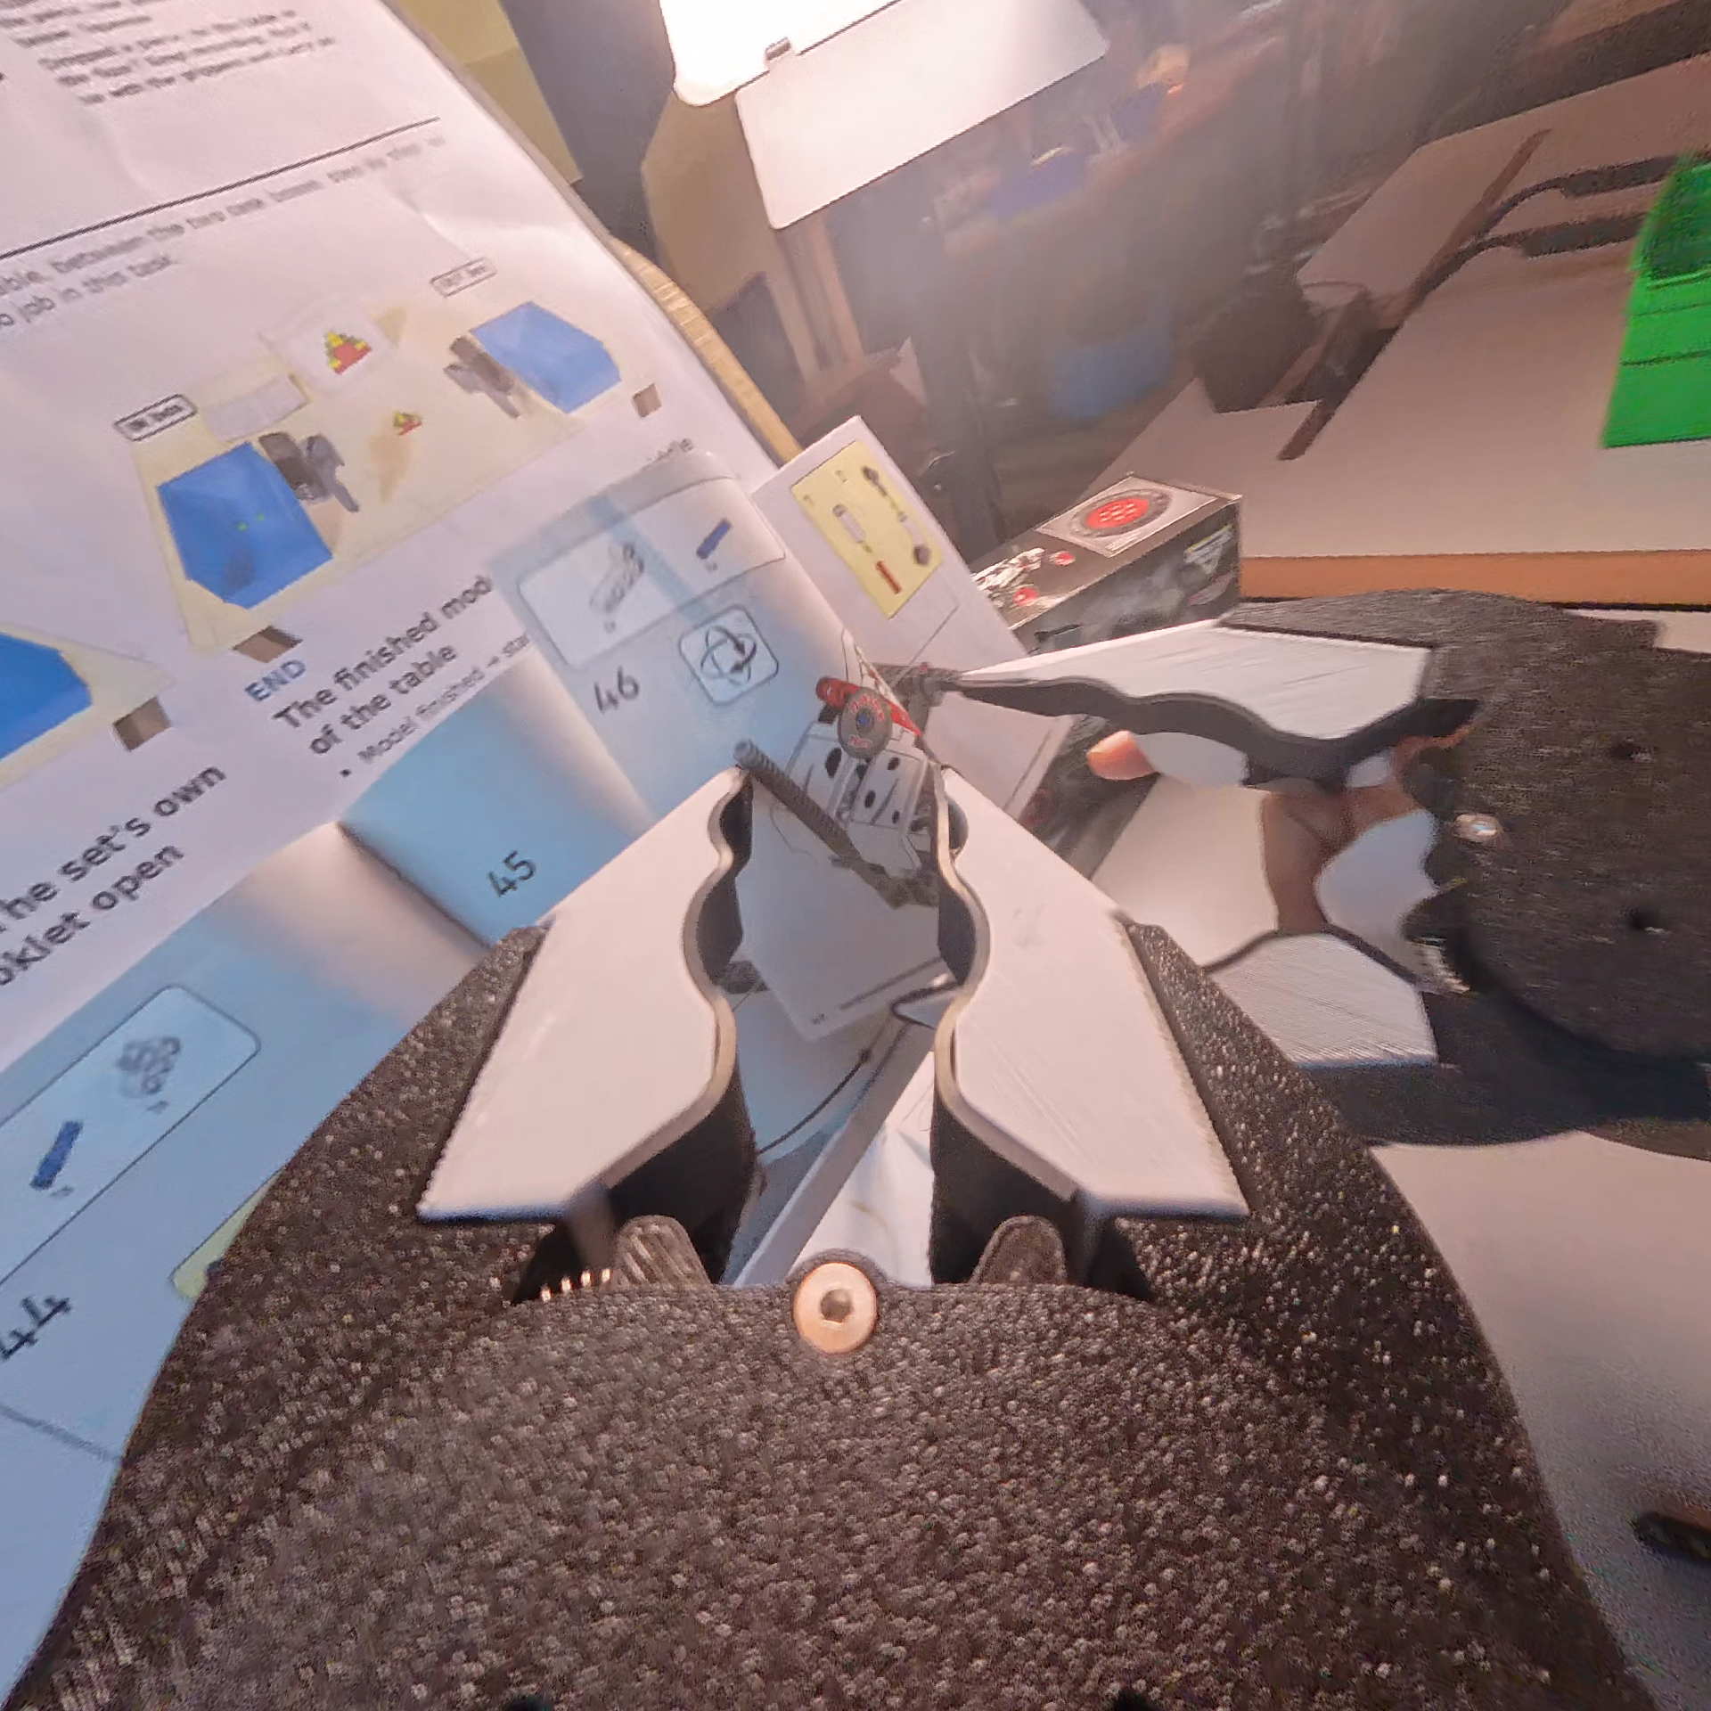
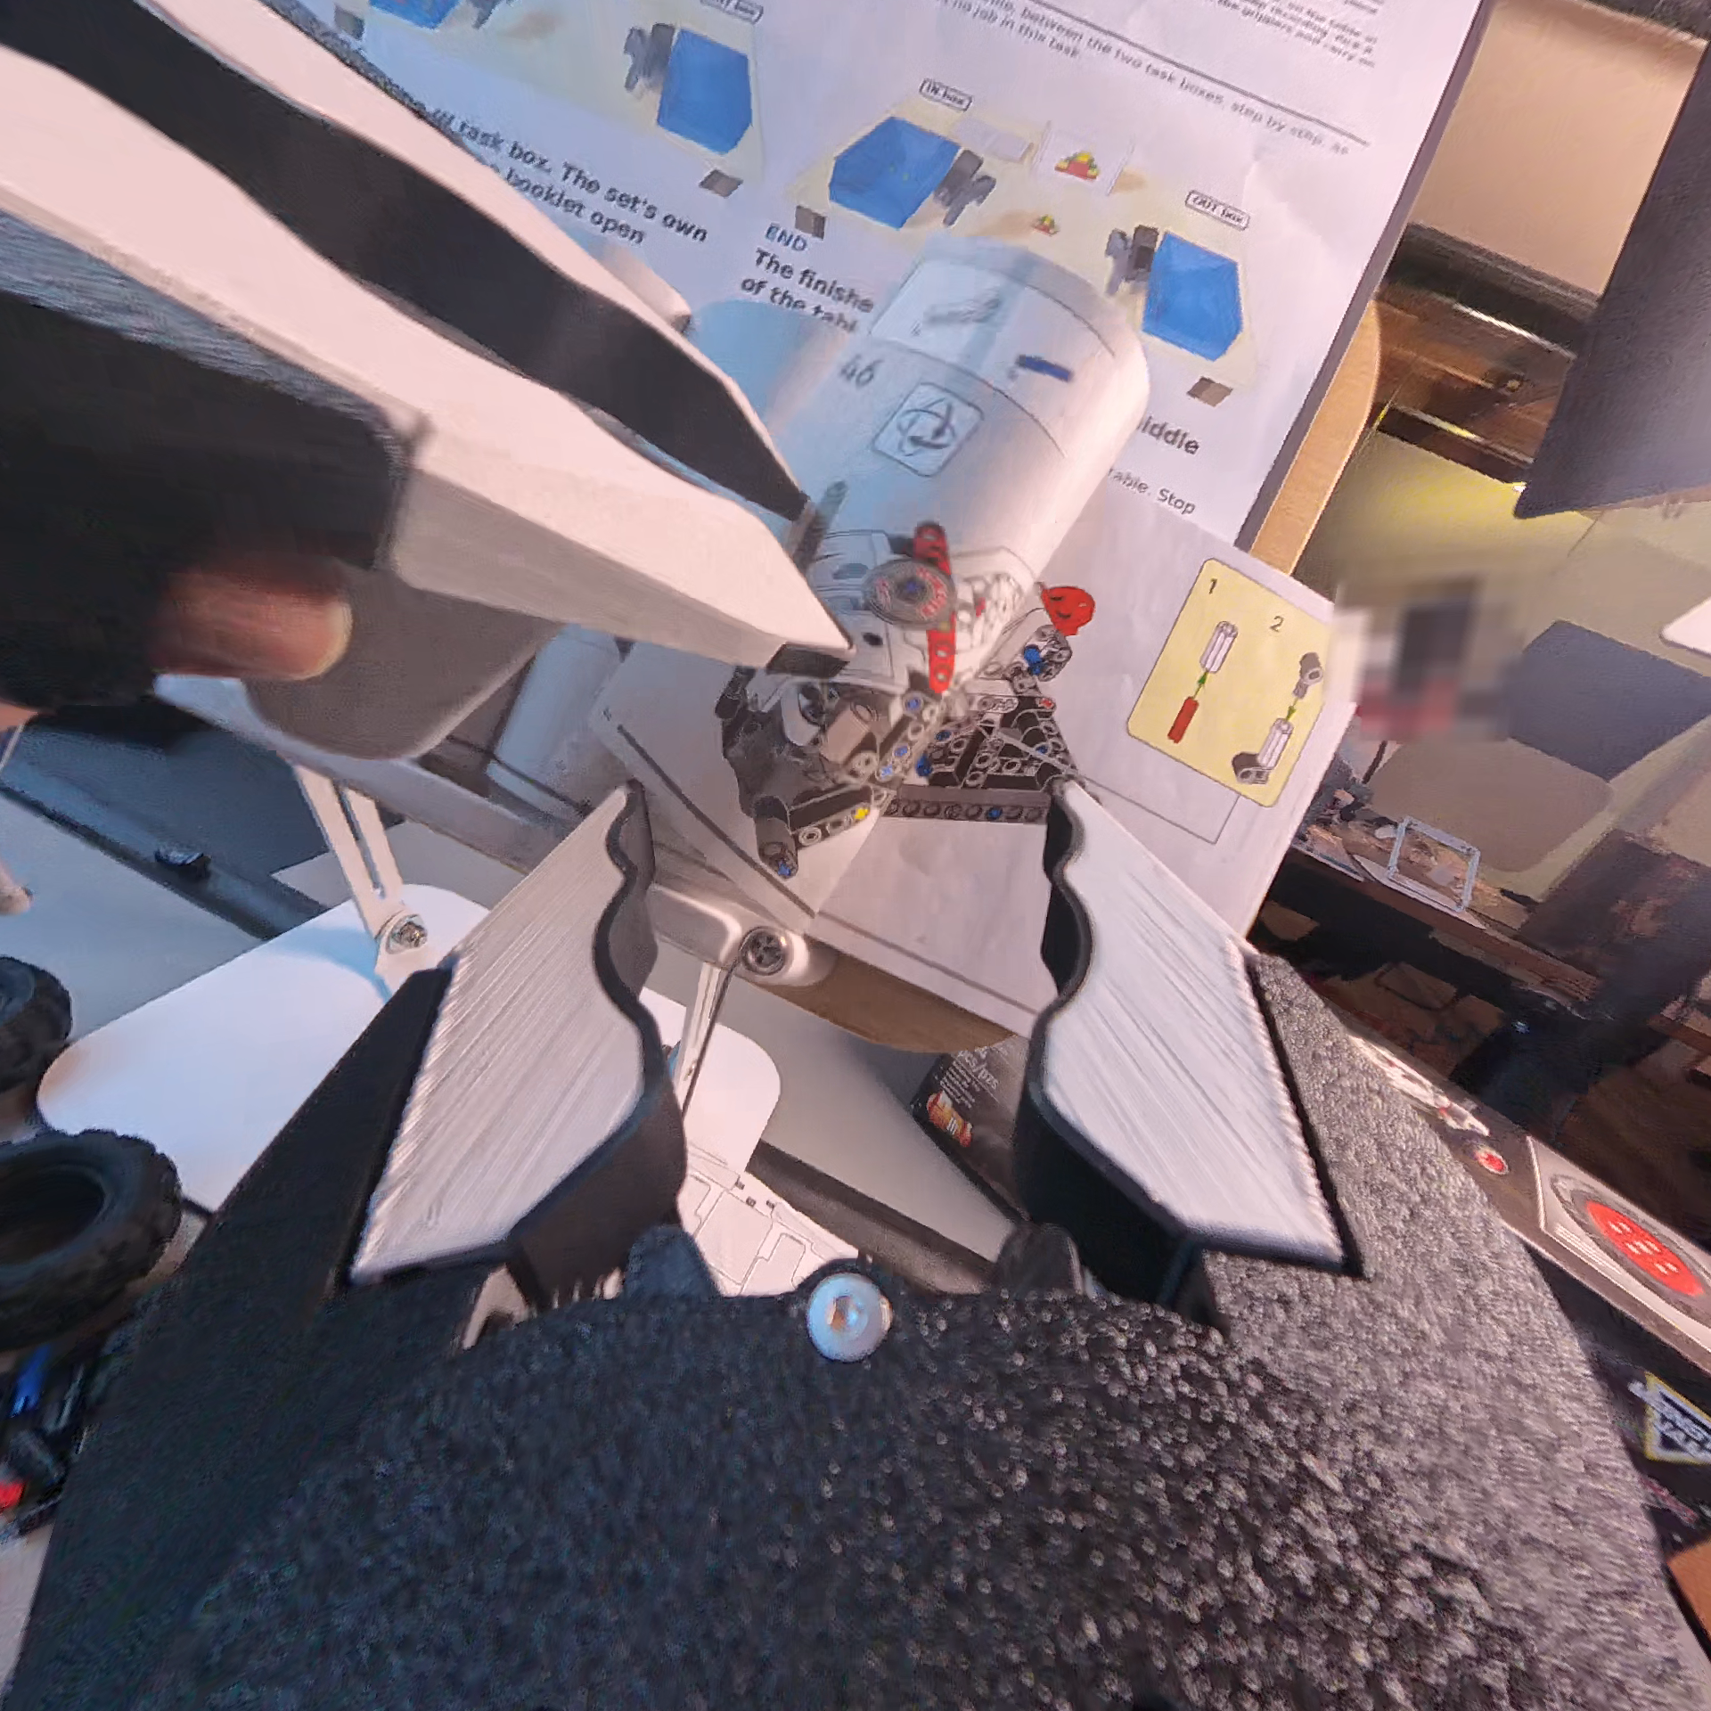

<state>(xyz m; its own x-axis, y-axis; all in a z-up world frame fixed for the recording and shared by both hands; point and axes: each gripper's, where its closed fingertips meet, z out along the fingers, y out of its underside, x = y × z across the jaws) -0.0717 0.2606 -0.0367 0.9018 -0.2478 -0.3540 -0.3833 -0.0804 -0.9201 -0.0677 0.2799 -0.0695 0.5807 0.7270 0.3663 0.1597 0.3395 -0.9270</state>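
Note:
An open building-set booklet [image 1: 574, 889] stands propped up, with one page [image 2: 1000, 389] curling over. My left gripper [image 1: 843, 796] is open, its fingertips either side of the page's printed model picture [image 1: 880, 805]. It also shows at the upper left of the right wrist view [image 2: 824, 583], tips touching the curled page. My right gripper [image 2: 847, 805] is open and empty just below the same picture [image 2: 889, 704]. In the left wrist view the right gripper [image 1: 944, 680] reaches in from the right to the page edge. A person's finger [image 2: 250, 620] grips the left handle.
A large printed instruction sheet [image 1: 231, 324] stands behind the booklet. A black set box [image 1: 1111, 546] lies to the right, as does a green crate [image 1: 1667, 324]. Black tyres [image 2: 74, 1222] lie at the left, beside a white stand base [image 2: 231, 1018]. A lamp [image 1: 880, 93] hangs above. About 4 centimetres separates my left fingertips from my right.

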